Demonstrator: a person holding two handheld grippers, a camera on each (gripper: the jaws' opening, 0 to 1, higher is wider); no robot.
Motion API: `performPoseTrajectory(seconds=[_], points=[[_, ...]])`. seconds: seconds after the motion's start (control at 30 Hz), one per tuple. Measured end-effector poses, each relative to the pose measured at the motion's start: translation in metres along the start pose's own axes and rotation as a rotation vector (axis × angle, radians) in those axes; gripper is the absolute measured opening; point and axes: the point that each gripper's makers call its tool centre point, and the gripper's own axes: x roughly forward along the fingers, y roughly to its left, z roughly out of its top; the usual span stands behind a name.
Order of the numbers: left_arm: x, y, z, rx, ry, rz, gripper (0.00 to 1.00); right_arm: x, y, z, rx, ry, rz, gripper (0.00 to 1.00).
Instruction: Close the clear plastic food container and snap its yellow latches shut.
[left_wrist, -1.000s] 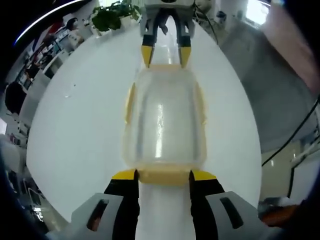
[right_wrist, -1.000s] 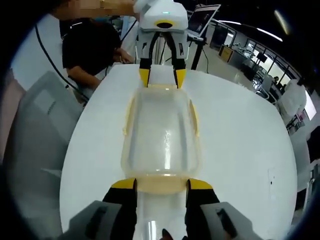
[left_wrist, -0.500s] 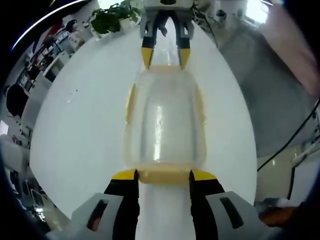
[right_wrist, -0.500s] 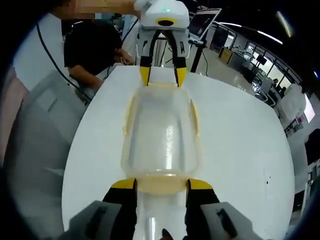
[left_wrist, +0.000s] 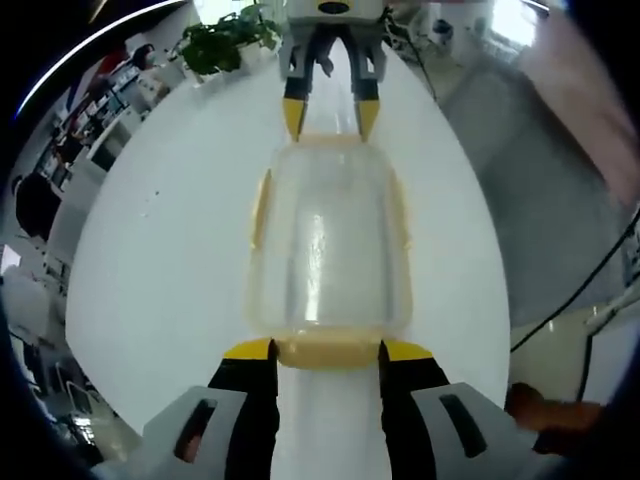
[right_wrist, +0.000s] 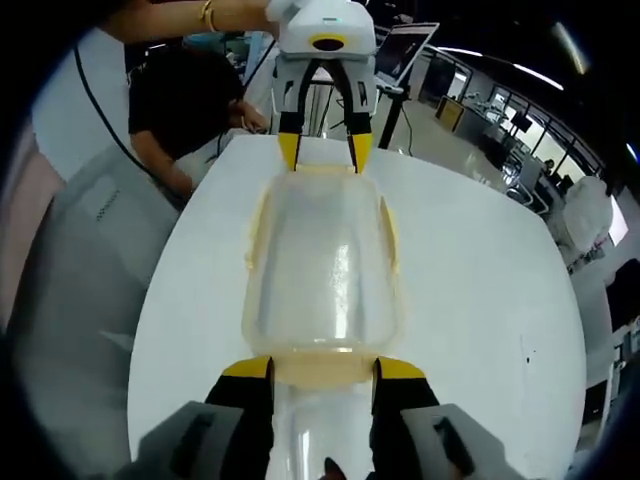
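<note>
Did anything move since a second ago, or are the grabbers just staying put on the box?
Nothing visibly changed. The clear plastic food container lies in the same spot on the white table, with the left hand-held gripper at one end latch and the right hand-held gripper at the opposite one. Only the cameras shifted slightly.

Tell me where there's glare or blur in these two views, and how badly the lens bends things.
Left gripper view: a bright glare streak runs down the clear container, and the white table bulges from fisheye distortion. Right gripper view: a similar streak sits on the container, the office background is soft and curved, and the left hand-held gripper stays fairly sharp.
</note>
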Motion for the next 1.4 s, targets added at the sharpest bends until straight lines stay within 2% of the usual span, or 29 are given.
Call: performPoseTrajectory(seconds=[0.47,1.07,1.4], points=[[0.0,-0.002,0.019,-0.002,0.007,0.003,0.37,-0.015,0.001,-0.012,-0.012,0.01,-0.005,0.35],[0.01,-0.003,0.055,-0.004,-0.016,0.011,0.37,-0.037,0.001,-0.043,-0.023,0.033,-0.008,0.35],[0.017,-0.003,0.075,0.02,-0.031,0.007,0.37,-0.048,0.003,-0.06,-0.012,0.039,-0.004,0.35]])
